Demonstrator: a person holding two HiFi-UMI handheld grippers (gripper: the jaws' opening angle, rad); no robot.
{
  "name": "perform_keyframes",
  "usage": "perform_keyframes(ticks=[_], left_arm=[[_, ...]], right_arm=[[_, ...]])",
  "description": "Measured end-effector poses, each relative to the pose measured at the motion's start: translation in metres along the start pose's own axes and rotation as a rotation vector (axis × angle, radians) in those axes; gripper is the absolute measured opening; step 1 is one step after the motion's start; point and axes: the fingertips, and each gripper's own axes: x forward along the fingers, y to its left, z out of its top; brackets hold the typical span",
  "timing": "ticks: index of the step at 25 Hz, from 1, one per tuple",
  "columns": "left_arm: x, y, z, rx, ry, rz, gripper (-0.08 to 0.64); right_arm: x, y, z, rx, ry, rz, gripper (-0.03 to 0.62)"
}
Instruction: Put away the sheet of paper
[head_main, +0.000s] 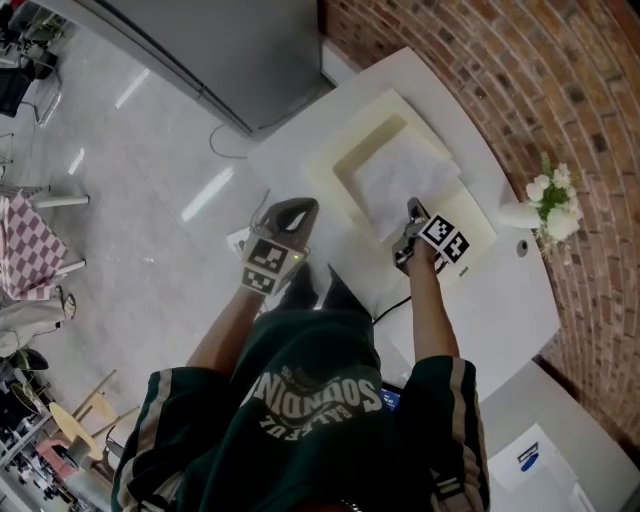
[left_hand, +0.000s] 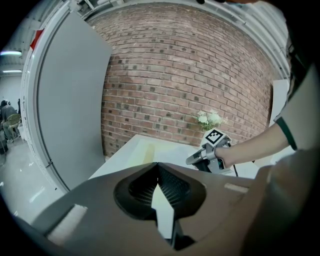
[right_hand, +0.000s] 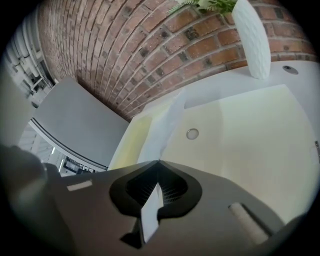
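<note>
A white sheet of paper (head_main: 400, 180) lies over the recess of a cream tray (head_main: 330, 160) on the white table (head_main: 500, 300). My right gripper (head_main: 412, 207) is at the sheet's near edge and shut on it. In the right gripper view the sheet of paper (right_hand: 162, 127) runs up from between the closed jaws of the right gripper (right_hand: 159, 161), over the cream tray (right_hand: 240, 135). My left gripper (head_main: 296, 205) hangs off the table's left edge above the floor. Its tips meet and nothing is between them in the left gripper view (left_hand: 157, 163).
A white vase of flowers (head_main: 548, 205) stands at the table's right edge by the brick wall, close ahead in the right gripper view (right_hand: 252, 35). A grey panel (head_main: 200, 50) stands at the back left. A dark cable (head_main: 390, 305) trails near my right forearm.
</note>
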Motion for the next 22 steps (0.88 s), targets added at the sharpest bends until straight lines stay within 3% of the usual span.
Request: perform_keyframes(ticks=[16,22], left_arm=[[-0.009,0.021,-0.012,-0.043,0.014,0.045,0.011],[-0.017,0.027,-0.017,-0.051,0.018,0.06,0.011]], right_arm=[[0.049,0.027,-0.006,0.026,0.095,0.064,0.002],[0.057,0.033,-0.014,-0.005,0.127,0.07,0.008]])
